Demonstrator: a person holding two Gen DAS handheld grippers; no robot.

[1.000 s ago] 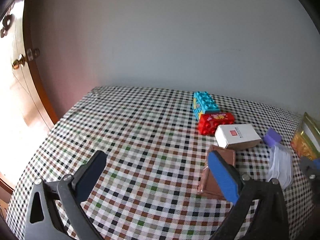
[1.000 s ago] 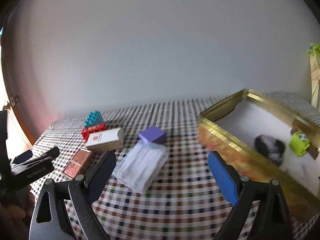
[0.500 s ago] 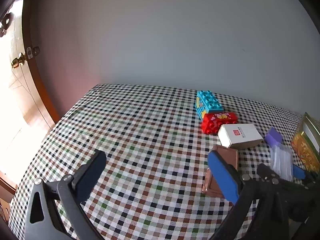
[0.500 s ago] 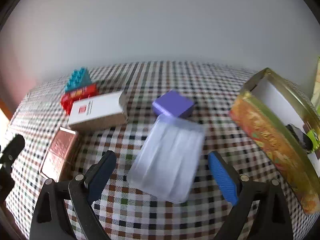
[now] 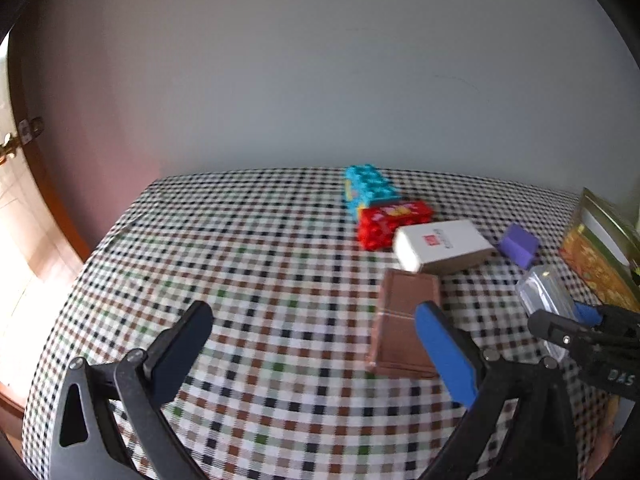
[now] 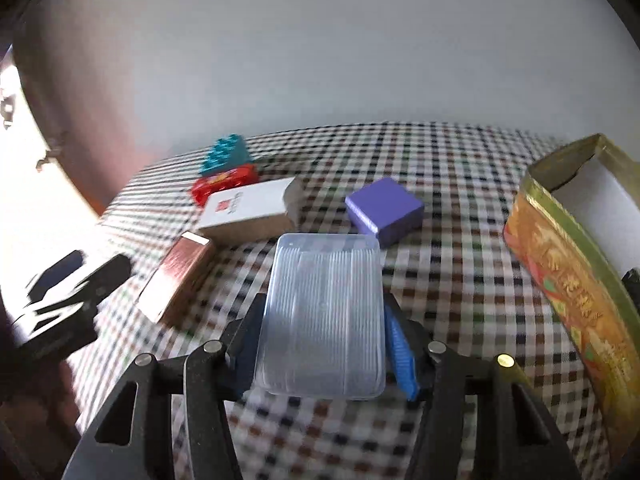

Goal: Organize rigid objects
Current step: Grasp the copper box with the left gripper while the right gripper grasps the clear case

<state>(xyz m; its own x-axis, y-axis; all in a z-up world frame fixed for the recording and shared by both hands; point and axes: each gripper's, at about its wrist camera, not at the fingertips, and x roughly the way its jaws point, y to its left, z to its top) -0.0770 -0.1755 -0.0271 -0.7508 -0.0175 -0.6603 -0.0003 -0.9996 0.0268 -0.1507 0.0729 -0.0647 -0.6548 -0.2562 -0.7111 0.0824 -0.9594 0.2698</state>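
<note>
My right gripper (image 6: 324,334) is shut on a clear ribbed plastic case (image 6: 322,314), its jaws against the case's two long sides; the case also shows in the left wrist view (image 5: 546,294). My left gripper (image 5: 312,344) is open and empty above the checked tablecloth, its right finger over a copper-coloured flat case (image 5: 406,320). Beyond lie a white carton (image 5: 440,244), a purple block (image 6: 384,210), a red brick (image 5: 394,218) and a teal brick (image 5: 370,186).
A gold open tin box (image 6: 576,248) with a white lining stands at the right. The table's left edge drops off beside a wooden door (image 5: 24,208). A plain wall backs the table.
My right gripper moved forward and down over the clear case and closed on it. My left gripper stayed open and shifted little.
</note>
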